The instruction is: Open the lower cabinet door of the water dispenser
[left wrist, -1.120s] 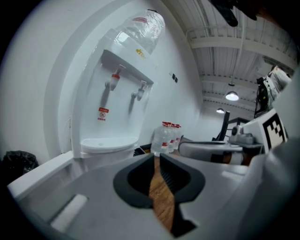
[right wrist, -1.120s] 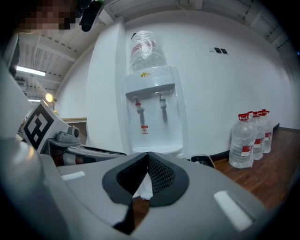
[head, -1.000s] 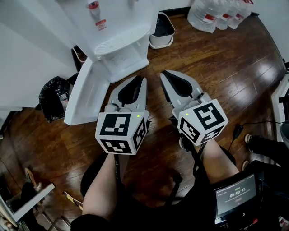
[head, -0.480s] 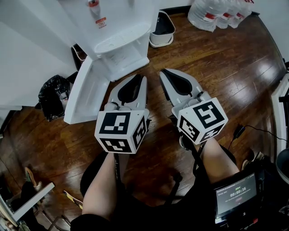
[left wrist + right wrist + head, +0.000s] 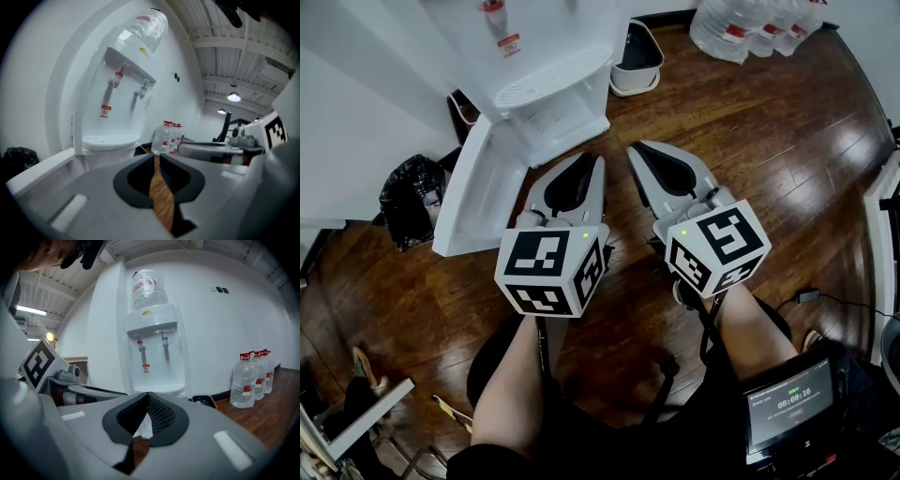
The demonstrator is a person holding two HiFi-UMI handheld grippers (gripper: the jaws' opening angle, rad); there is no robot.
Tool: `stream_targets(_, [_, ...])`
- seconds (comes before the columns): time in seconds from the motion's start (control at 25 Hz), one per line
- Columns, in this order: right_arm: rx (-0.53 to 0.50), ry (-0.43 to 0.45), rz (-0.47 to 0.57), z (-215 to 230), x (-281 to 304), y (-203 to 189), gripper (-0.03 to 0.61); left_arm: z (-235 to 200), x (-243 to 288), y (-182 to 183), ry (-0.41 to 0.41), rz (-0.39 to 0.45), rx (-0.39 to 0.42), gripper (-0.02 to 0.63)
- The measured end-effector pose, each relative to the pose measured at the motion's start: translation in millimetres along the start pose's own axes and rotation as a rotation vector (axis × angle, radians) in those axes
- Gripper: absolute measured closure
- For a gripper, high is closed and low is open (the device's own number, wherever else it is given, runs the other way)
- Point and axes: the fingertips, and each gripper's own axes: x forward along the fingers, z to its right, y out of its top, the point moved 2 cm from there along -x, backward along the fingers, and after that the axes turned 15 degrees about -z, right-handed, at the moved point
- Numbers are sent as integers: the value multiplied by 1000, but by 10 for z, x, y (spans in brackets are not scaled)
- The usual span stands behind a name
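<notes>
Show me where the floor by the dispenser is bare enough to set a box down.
Widest bare floor lies right of the water dispenser, bordered by the bin and bottles. Crowded at left: the open cabinet door swings out beside a black bag.

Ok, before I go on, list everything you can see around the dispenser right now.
water dispenser: one, white, against the wall at top
lower cabinet door: one, white, swung open to picture left
water bottles: at least three, clear with red caps, by the wall at right
bin: one, white, right of the dispenser
bag: one, black, on the floor at left
screen: one, dark, lower right by the person
left gripper: one, grey, shut, empty
right gripper: one, grey, shut, empty
</notes>
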Motion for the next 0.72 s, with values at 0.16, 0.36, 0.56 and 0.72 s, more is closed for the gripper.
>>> stream_targets(0.16, [-1,4,-1,-7,8,0,574,-10,-3,1,2,-1,-5,557])
stream_targets(0.36, [-1,5,-4,-15,19,-10,574,9,10,-17,-1,-8,-3,557])
stream_targets(0.56, [0,3,-8,-18,29,-15,575,-7,7,-10,3,-8,-5,557])
stream_targets(0.72, [2,-1,-9,-8,35,-14,575,-16,13,-11,4,-10,-6,557])
